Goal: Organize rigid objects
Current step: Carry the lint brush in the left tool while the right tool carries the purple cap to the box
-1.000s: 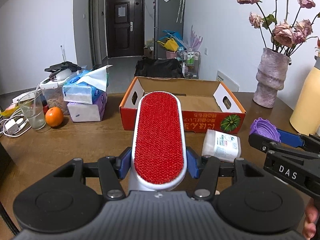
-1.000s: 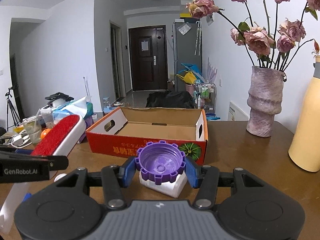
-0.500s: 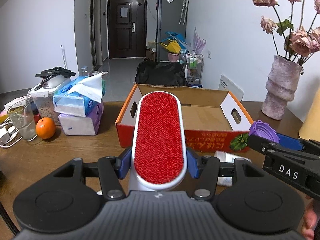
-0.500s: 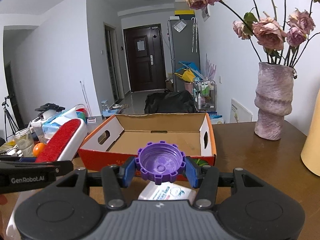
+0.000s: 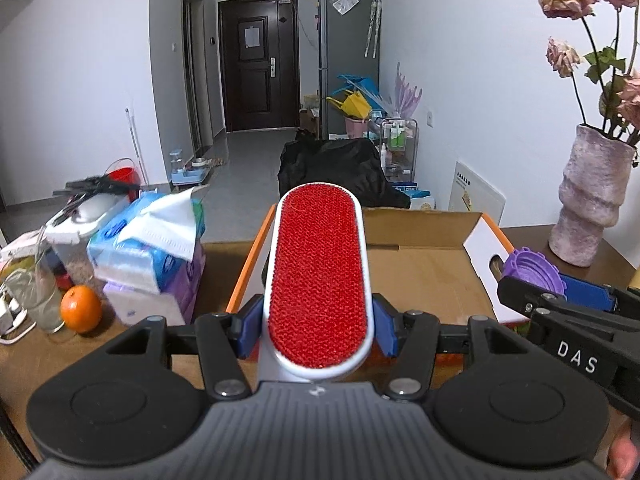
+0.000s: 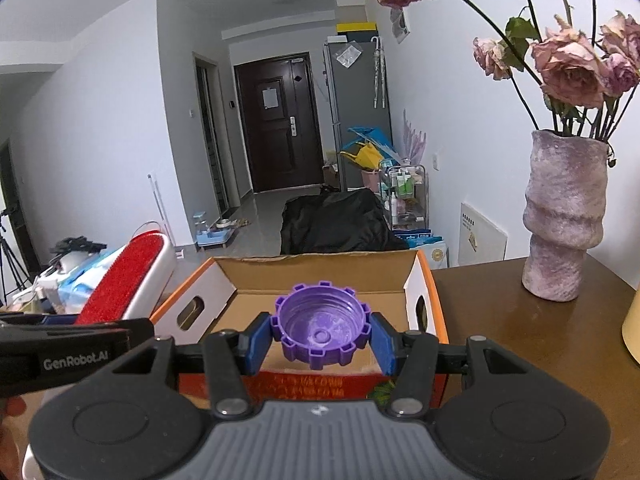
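A white lint brush [image 5: 318,276] with a red pad is clamped between the blue pads of my left gripper [image 5: 316,330], sticking forward over the near wall of an open orange cardboard box [image 5: 424,276]. My right gripper [image 6: 322,338] is shut on a purple notched bottle cap [image 6: 320,326], hollow side up, held above the box's [image 6: 320,280] near edge. In the left wrist view the cap [image 5: 532,270] and right gripper show at the right, by the box's white end flap. The brush [image 6: 124,280] appears at the left in the right wrist view.
On the brown table [image 5: 36,352] to the left lie tissue packs [image 5: 148,248], an orange [image 5: 80,314], a glass [image 5: 36,300] and a white container. A pink vase [image 6: 564,220] with dried roses stands at the right. A black bag [image 6: 340,224] sits beyond the box.
Both grippers have moved forward toward the box with their loads. The small white container seen on the table in front of the box has dropped out of view below them.
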Action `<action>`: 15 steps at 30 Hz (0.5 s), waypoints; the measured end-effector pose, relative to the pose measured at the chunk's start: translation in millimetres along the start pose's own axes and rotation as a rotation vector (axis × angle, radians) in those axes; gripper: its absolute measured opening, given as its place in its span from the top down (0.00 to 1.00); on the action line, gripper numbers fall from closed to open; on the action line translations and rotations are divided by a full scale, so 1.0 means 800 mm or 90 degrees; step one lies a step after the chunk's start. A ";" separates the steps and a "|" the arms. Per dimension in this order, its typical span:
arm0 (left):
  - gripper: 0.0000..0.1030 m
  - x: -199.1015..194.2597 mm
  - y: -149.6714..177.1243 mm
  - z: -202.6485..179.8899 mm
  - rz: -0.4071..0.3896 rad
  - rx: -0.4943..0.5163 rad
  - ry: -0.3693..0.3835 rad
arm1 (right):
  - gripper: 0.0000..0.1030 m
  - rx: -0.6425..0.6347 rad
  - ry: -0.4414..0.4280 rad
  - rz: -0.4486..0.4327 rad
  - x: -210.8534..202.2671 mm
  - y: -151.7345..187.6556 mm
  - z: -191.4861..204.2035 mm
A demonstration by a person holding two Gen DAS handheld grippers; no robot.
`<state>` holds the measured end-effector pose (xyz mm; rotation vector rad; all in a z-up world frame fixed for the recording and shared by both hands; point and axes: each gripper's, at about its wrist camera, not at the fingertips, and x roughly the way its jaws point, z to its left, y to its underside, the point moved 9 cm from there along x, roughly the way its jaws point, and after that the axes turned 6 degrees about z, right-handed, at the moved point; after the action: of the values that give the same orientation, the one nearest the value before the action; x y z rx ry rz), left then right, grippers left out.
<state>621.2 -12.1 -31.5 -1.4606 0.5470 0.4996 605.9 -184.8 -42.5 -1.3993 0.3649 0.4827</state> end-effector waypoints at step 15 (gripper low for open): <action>0.45 0.076 -0.065 -0.024 -0.005 0.032 -0.037 | 0.50 0.037 0.012 0.027 0.083 -0.036 -0.028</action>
<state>700.2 -35.0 -29.1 -1.3954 0.5048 0.5167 678.7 -202.6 -55.5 -1.3430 0.4212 0.4908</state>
